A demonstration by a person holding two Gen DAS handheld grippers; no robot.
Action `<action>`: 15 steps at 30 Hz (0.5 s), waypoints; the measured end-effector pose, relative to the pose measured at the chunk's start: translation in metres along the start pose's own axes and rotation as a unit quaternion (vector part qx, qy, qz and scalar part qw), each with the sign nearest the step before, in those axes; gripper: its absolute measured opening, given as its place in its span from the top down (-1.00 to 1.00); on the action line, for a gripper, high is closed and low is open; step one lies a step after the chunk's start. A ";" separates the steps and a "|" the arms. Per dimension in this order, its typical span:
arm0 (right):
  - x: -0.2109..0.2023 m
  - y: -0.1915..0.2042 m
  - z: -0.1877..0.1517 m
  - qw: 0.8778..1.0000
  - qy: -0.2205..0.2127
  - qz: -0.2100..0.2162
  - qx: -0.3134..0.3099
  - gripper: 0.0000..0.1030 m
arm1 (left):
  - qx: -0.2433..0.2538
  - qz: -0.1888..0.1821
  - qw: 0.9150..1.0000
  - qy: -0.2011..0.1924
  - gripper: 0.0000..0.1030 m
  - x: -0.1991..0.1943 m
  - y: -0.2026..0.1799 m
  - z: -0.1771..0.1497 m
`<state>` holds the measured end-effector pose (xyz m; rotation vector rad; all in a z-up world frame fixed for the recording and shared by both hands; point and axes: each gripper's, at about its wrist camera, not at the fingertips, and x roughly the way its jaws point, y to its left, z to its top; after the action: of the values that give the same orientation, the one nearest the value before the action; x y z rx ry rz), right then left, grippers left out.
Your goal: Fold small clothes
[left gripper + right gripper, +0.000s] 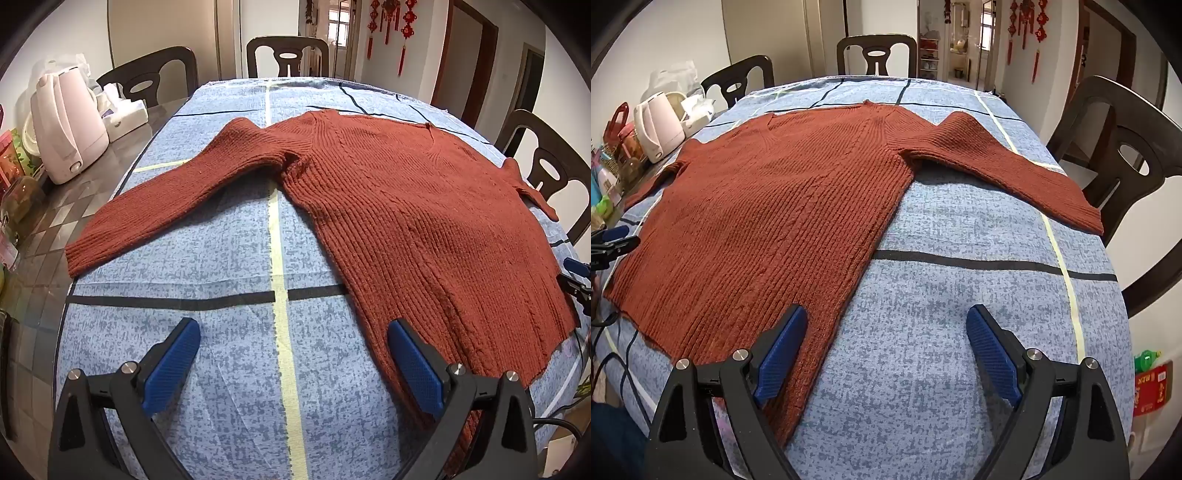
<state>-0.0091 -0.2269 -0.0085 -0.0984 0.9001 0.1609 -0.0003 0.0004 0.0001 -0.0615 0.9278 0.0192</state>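
Observation:
A rust-red ribbed knit sweater [406, 206] lies flat, front up, on the blue patterned table cloth [221, 350], both sleeves spread out to the sides. In the left wrist view my left gripper [291, 328] hovers open above the cloth at the sweater's lower left corner, its right finger [413, 365] over the hem. The right wrist view shows the same sweater [783, 214] with my right gripper [886, 314] open at its lower right corner, the left finger [783, 350] over the hem. Nothing is held. Each gripper shows at the edge of the other's view.
Dark wooden chairs [288, 55] stand around the table. A pink kettle [66, 125], a tissue box and jars crowd the bare table's left side. The sweater's right sleeve [1015, 166] reaches toward a chair [1126, 155]. Cables hang at the near edge.

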 end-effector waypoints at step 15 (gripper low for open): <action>0.000 0.000 0.001 1.000 0.001 0.000 0.000 -0.72 | 0.003 0.006 1.000 -0.001 -1.00 -0.003 0.001 0.000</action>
<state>-0.0082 -0.2272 -0.0080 -0.0984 0.9025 0.1613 -0.0016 0.0010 0.0024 -0.0500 0.9258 0.0272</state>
